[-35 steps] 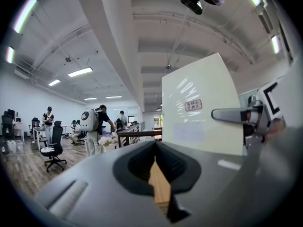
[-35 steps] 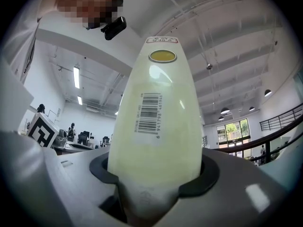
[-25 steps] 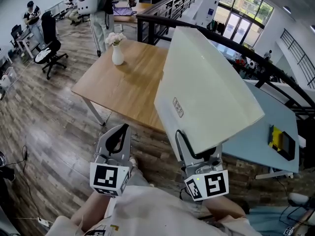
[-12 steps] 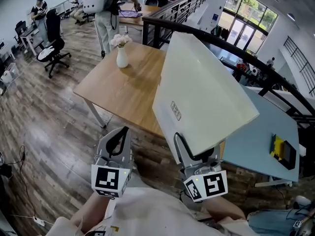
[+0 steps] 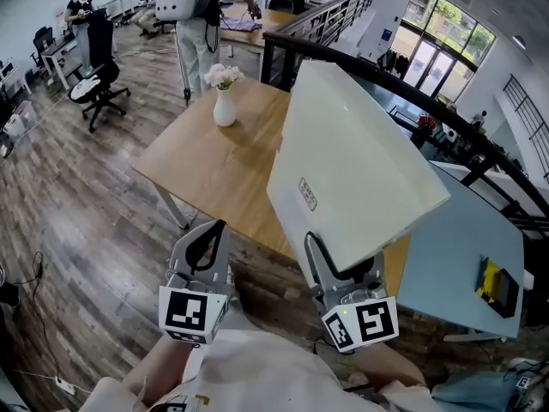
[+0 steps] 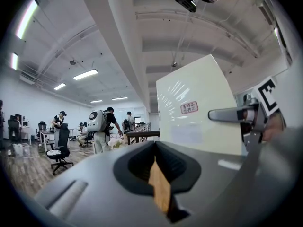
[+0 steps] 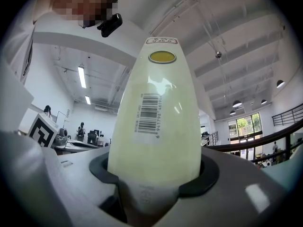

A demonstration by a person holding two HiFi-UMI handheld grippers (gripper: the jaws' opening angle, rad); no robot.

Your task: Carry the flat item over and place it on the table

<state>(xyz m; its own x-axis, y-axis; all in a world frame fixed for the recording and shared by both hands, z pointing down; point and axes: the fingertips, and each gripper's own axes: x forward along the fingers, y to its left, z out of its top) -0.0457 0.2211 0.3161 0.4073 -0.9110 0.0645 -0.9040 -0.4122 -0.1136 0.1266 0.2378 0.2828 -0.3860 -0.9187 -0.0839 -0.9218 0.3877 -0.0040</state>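
A vase [image 5: 224, 107] of flowers stands near the wooden table's [image 5: 206, 174] far corner. An office chair [image 5: 101, 75] stands on the floor [image 5: 77, 221]. A yellow box [image 5: 491, 280] lies by the blue table's [image 5: 446, 256] right edge.

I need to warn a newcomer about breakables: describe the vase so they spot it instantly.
Find the light wooden table ahead. Toward its far edge stands a small white vase holding pale flowers. It is the only object visible standing on that tabletop.
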